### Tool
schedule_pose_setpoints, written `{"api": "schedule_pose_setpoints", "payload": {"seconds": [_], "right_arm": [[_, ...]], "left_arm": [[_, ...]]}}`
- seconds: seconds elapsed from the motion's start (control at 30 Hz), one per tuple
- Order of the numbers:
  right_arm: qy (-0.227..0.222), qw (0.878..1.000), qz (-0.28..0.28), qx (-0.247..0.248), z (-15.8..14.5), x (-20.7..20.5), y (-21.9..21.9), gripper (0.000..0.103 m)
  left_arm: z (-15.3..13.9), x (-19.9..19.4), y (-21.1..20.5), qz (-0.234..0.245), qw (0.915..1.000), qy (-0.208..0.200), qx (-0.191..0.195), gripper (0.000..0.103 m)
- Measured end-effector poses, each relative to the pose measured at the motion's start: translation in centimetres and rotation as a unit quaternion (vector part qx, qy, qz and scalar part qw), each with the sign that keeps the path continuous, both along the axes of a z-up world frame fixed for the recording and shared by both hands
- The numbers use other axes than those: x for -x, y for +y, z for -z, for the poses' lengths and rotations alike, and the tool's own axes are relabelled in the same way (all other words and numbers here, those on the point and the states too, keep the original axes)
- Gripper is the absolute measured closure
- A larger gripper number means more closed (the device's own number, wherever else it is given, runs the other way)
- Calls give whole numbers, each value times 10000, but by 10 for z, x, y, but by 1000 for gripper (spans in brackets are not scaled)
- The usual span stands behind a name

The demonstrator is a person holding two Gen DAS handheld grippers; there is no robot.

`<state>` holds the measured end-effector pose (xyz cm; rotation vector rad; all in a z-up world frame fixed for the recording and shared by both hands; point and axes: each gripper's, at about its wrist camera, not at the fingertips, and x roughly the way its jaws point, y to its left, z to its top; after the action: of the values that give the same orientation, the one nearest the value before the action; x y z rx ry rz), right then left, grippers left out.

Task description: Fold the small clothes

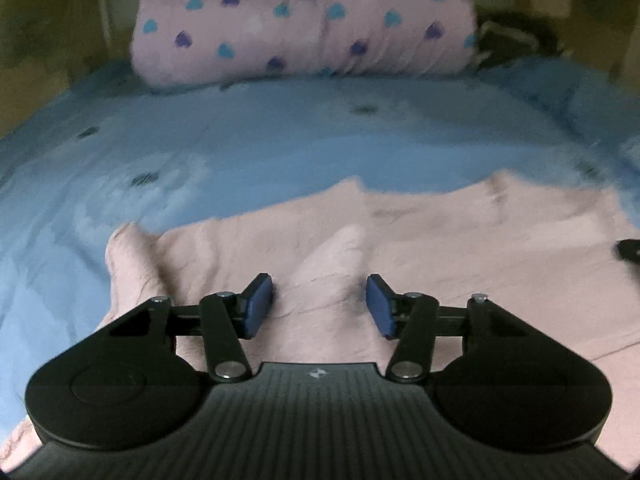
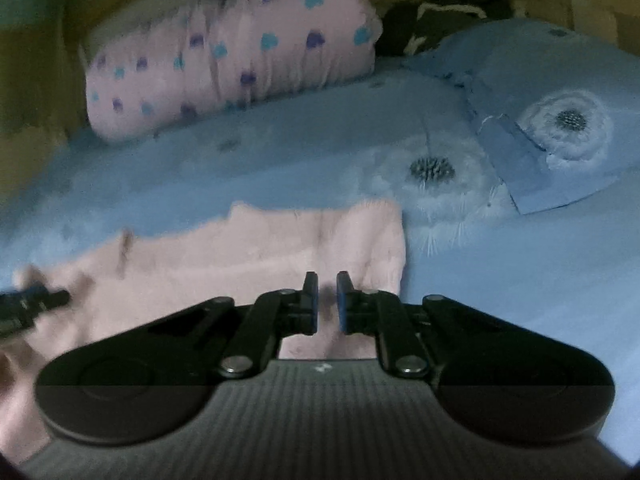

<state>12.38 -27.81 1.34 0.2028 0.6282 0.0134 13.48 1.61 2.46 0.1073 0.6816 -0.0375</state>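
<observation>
Both grippers are the same build, pretty chunky. The left gripper (image 1: pixel 320 306) has a matte black body with fine ribbed lines down the middle and a tiny pale logo near the front edge. Round black housings sit on either side, and flat black link arms run off silver rivets and screws. Finger pads (image 1: pixel 258 306) are dark blue. The right gripper (image 2: pixel 327 304) matches: same ribbing, logo, rivets and blue pads (image 2: pixel 342 306).
</observation>
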Motion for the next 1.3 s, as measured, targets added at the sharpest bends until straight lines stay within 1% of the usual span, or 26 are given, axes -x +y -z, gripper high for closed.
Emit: {"api": "schedule_pose_setpoints", "payload": {"seconds": [0.03, 0.07, 0.1, 0.27, 0.4, 0.5, 0.57, 0.6, 0.63, 0.7, 0.77, 0.8, 0.83, 0.93, 1.03, 1.1, 1.2, 1.3], "right_arm": [[124, 9999, 0, 84, 5, -3, 3, 92], [235, 9997, 20, 100, 12, -7, 3, 94], [200, 9998, 43, 88, 16, -8, 2, 95], [56, 9992, 7, 408, 19, -7, 11, 94], [-14, 9991, 45, 430, 16, -3, 11, 92], [19, 9990, 78, 442, 10, 2, 16, 86], [55, 9990, 6, 443, 3, 8, 20, 76], [51, 9991, -38, 407, 0, 12, 21, 69], [34, 9993, -53, 357, -4, 16, 22, 66], [9, 9997, -106, 231, -15, 24, 25, 64], [-43, 9998, -209, 56, -27, 33, 28, 58], [-68, 9996, -285, -6, -32, 37, 30, 51], [-125, 9993, -357, -47, -36, 43, 32, 46], [-253, 9986, -428, -201, -46, 64, 39, 44], [-172, 9977, -479, -439, -48, 84, 46, 44], [-149, 9977, -527, -391, -49, 96, 54, 44], [-125, 9976, -625, -261, -50, 116, 65, 44], [-80, 9971, -710, -247, -51, 134, 71, 44]], "left_arm": [[7, -4, 3, -62, 10000, 74, -13, 41], [11, -6, 7, -83, 9998, 96, 128, 41], [11, -7, 9, -115, 9997, 91, 217, 40], [10, -5, 8, -135, 9998, 63, 126, 39], [4, 1, 1, -228, 9997, 94, 31, 37], [-4, 10, -3, -278, 9994, 217, 2, 34], [-9, 17, -3, -379, 9986, 368, 2, 31], [-11, 22, -3, -396, 9982, 443, 10, 29], [-15, 29, -2, -405, 9981, 461, 48, 28], [-22, 45, 2, -398, 9983, 417, 99, 26], [-29, 60, 4, -399, 9983, 412, 28, 25], [-34, 68, 5, -385, 9984, 406, -42, 24], [-39, 78, 6, -365, 9985, 380, -131, 23], [-57, 101, 16, -414, 9985, 289, -193, 22], [-76, 123, 32, -512, 9983, 277, -24, 22], [-87, 134, 40, -502, 9984, 259, 8, 22], [-101, 153, 51, -451, 9988, 141, -154, 21], [-112, 171, 63, -470, 9983, 15, -333, 21]]}}
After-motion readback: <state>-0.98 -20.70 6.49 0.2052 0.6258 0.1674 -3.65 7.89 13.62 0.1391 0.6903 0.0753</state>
